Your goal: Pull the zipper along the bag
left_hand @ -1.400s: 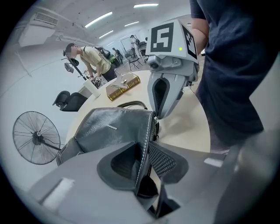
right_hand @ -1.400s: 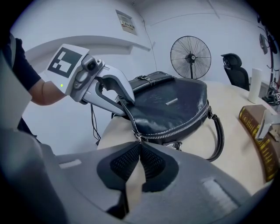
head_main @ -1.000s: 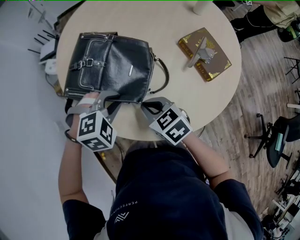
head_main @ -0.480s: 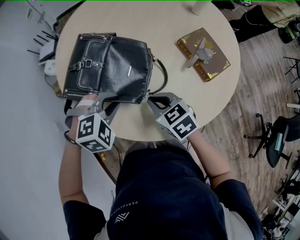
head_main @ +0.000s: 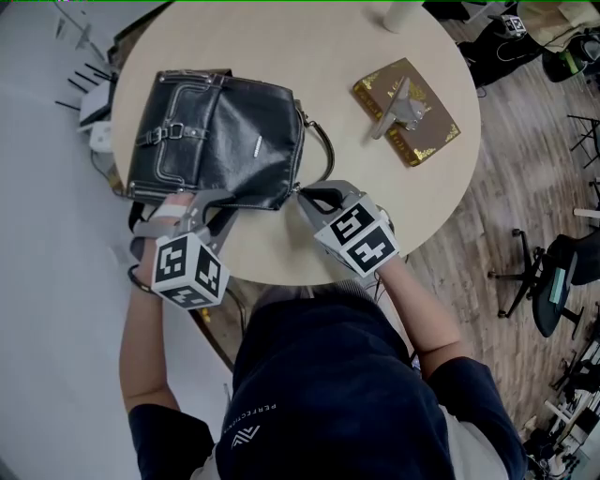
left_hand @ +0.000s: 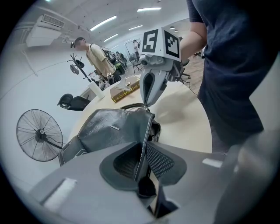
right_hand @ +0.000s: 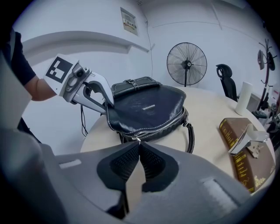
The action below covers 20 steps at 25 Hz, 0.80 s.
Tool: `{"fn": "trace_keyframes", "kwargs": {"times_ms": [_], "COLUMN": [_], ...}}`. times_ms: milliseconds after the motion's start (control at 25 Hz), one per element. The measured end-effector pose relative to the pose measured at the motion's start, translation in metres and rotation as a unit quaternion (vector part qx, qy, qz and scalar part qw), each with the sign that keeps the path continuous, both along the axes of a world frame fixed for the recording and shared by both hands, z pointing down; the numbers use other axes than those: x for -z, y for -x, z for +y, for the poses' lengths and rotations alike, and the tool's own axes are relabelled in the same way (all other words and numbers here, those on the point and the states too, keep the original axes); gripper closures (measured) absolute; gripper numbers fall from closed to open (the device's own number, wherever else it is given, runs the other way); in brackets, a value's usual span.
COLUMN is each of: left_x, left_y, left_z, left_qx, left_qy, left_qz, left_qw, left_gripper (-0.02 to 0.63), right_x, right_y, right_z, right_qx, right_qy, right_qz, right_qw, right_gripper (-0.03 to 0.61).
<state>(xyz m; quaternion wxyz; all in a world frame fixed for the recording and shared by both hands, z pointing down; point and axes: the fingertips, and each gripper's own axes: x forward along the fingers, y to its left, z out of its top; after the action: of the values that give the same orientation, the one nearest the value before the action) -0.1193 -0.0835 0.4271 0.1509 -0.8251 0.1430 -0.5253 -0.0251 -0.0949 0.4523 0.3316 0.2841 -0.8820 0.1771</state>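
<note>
The bag [head_main: 220, 136] lies at ten o'clock on the tabletop [head_main: 309, 56]. The left gripper [head_main: 200, 200] jaws have just been closing onto its near edge, likely as an anchor — the right gripper [head_main: 305, 194] jaws pinch the zipper pull [right_hand: 138, 141], ready to drag.

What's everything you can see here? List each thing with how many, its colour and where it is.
table: 1, beige, round, under everything
handbag: 1, black, lying on the table's left part
zipper pull: 1, silver, on the handbag's near edge
book: 1, brown and gold, on the table's right part
metal piece: 1, grey, lying on the book
cylinder: 1, white, at the table's far edge
fan: 1, black, standing beyond the table
office chair: at least 1, black, on the wooden floor at right
bystander: 1, tan top, beyond the table
left gripper: 1, grey, jaws have just been closing, pinching the handbag's edge
right gripper: 1, grey, shut on the zipper pull
</note>
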Motion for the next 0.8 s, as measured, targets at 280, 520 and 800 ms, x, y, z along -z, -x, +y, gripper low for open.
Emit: {"fn": "trace_keyframes", "kwargs": {"times_ms": [280, 520, 800], "left_x": [0.0, -0.001, -0.004], "left_y": [0.0, 0.001, -0.001], "left_z": [0.001, 0.0, -0.001], "left_qx": [-0.001, -0.001, 0.007], "left_qy": [0.001, 0.005, -0.006], "left_qz": [0.002, 0.007, -0.007], "left_qw": [1.0, 1.0, 0.9999], "left_gripper": [0.543, 0.548, 0.514], "right_x": [0.001, 0.0, -0.005], "right_y": [-0.004, -0.004, -0.003], "right_z": [-0.01, -0.014, -0.007], "right_qx": [-0.006, -0.008, 0.009], "right_qy": [-0.004, -0.001, 0.01], "right_qz": [-0.002, -0.003, 0.008], "right_qw": [1.0, 1.0, 1.0], "right_gripper": [0.566, 0.565, 0.565]}}
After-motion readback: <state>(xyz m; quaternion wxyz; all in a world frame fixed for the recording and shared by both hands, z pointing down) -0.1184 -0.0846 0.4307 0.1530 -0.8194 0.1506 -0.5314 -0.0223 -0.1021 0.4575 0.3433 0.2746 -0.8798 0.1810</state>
